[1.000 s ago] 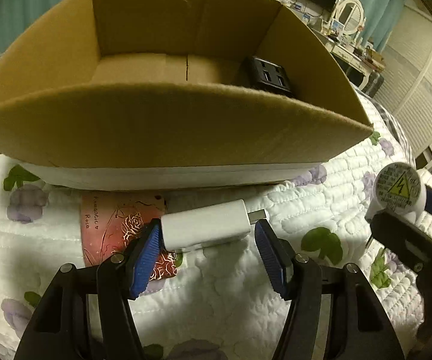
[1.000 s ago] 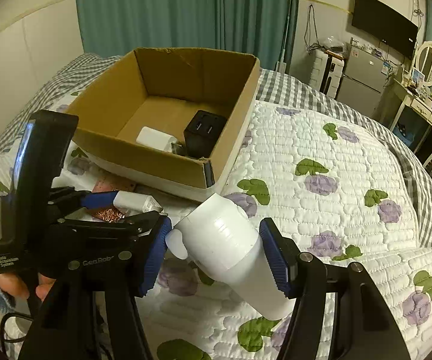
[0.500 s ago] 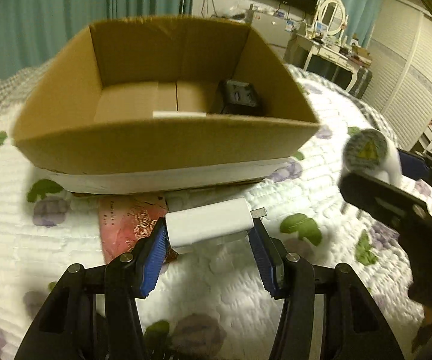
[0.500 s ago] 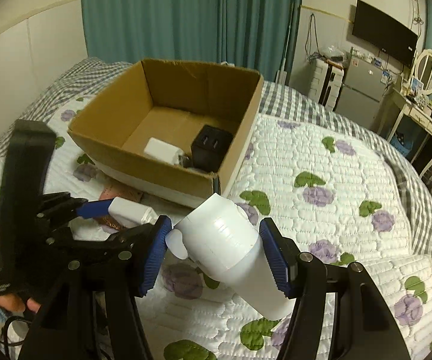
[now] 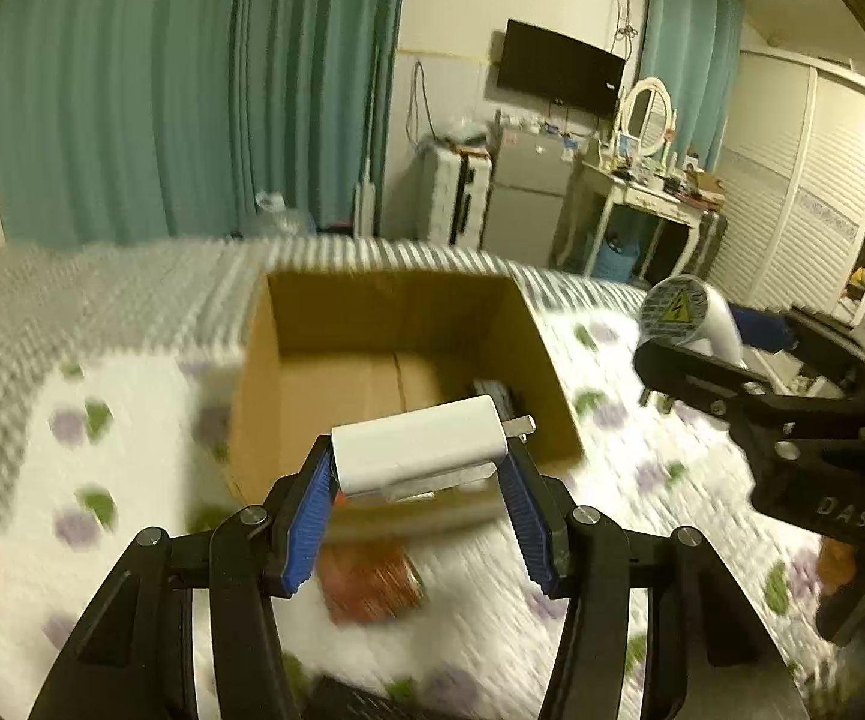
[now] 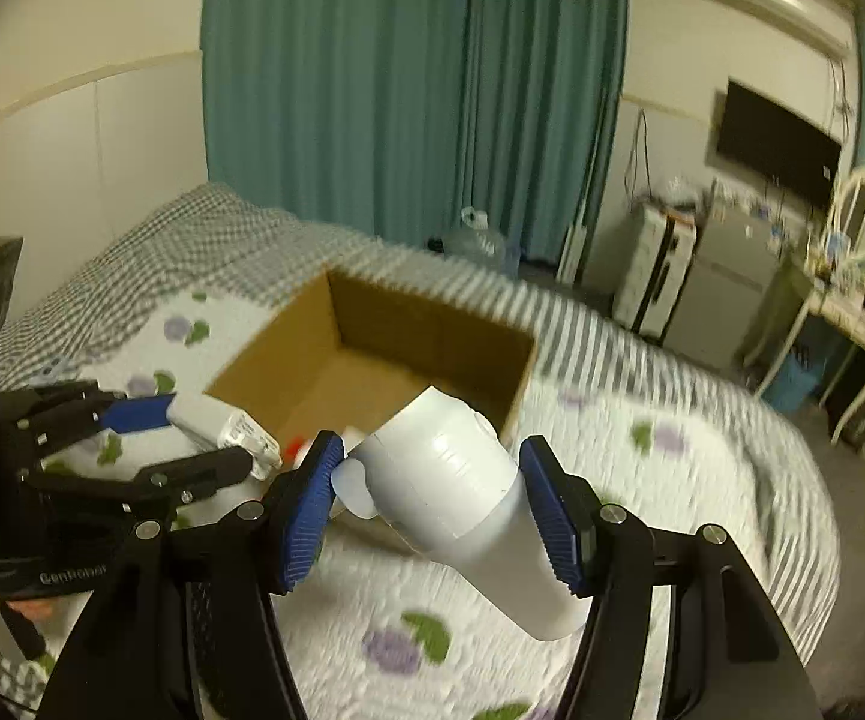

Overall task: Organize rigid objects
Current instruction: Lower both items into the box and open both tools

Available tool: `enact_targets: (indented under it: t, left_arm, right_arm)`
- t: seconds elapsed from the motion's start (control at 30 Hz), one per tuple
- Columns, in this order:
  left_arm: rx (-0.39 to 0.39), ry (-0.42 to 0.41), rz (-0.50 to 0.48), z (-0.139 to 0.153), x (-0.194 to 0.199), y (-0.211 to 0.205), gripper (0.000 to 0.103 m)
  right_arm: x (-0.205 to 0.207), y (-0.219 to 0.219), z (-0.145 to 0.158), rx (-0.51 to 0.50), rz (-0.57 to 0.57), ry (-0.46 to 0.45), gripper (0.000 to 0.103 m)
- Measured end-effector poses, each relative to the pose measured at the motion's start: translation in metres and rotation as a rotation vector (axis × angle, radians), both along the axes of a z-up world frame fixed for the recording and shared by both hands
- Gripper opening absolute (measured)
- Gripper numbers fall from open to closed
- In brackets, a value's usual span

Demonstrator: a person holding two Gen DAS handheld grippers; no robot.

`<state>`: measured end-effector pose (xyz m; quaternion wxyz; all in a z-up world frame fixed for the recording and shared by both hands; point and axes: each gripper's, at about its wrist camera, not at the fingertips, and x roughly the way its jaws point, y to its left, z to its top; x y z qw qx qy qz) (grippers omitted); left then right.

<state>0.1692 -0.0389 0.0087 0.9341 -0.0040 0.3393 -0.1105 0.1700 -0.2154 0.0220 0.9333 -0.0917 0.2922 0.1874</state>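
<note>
Our left gripper (image 5: 417, 504) is closed on the white charger (image 5: 417, 444), its blue pads pressed to the two short ends and the metal prongs poking out on the right. A second ago this same grip had only just been taken, with the charger lying on the quilt in front of the box (image 5: 396, 360); now it is lifted clear and hangs above the near wall, with the pink card (image 5: 369, 579) left behind on the quilt (image 5: 24, 510) below. Our right gripper (image 6: 432, 516) stays clamped across the white dryer (image 6: 450, 480), whose body slants down between the pads; it too has risen and come closer to the box. The blur over the bedding tells us both hands are moving fast.

So both pickups are done, and we judge the drop into the box comes next. The black adapter (image 5: 495, 390) lies inside near the right wall, partly hidden by the charger, so we should release toward the bare cardboard on the left.
</note>
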Motion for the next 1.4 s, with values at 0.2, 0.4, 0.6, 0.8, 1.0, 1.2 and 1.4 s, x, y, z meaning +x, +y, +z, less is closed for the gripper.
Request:
enact_targets:
  t: [0.2,0.4,0.6,0.8,1.0,1.2,1.4]
  left_arm:
    - [0.058,0.000,0.026,0.002,0.064,0.007,0.055]
    - [0.128,0.035,0.011,-0.040,0.106,0.004,0.055]
    - [0.156,0.080,-0.006,-0.072,0.125,0.002,0.056]
    - [0.134,0.099,-0.007,-0.070,0.123,0.006,0.059]
    - [0.152,0.035,0.001,-0.049,0.101,0.008,0.061]
    - [0.115,0.023,0.047,-0.036,0.089,0.024,0.062]
    - [0.114,0.009,0.089,-0.035,0.086,0.033,0.062]
  right_arm:
    - [0.047,0.020,0.029,0.006,0.040,-0.055,0.061]
    - [0.095,0.027,0.009,0.028,0.054,-0.034,0.061]
    - [0.135,0.024,-0.030,0.062,0.036,0.048,0.061]
    - [0.144,0.020,-0.043,0.072,0.027,0.064,0.061]
    - [0.140,0.021,-0.039,0.073,0.015,0.061,0.061]
    - [0.143,0.036,-0.043,0.060,0.045,0.053,0.061]
    - [0.154,0.049,-0.060,0.031,0.043,0.072,0.061]
